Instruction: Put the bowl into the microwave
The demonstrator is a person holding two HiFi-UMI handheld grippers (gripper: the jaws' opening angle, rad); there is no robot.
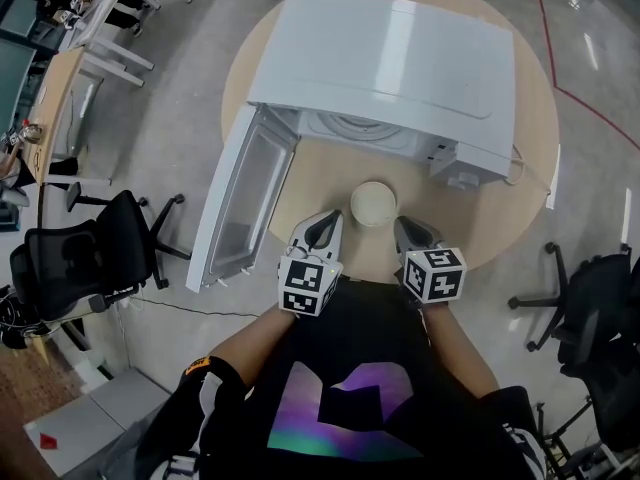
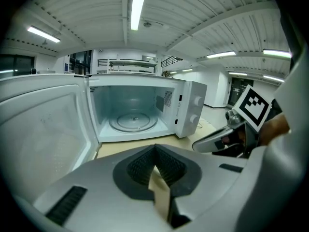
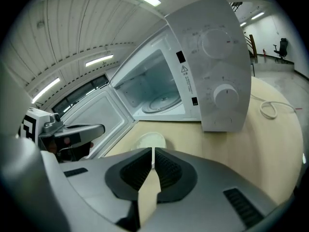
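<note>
Cream bowl (image 1: 373,204) sits on the table (image 1: 525,118) just in front of the microwave (image 1: 390,68). Its door (image 1: 240,198) is wide open. Left gripper (image 1: 322,230) and right gripper (image 1: 412,233) have jaws shut, holding nothing. Grabbing and putting in are not done yet.

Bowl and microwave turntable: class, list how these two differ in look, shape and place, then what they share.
The bowl is cream and opaque; the turntable is clear glass. The bowl has raised walls; the turntable lies nearly flat. The bowl stands on the table in front of the microwave; the turntable sits inside its open cavity. Both are round.
</note>
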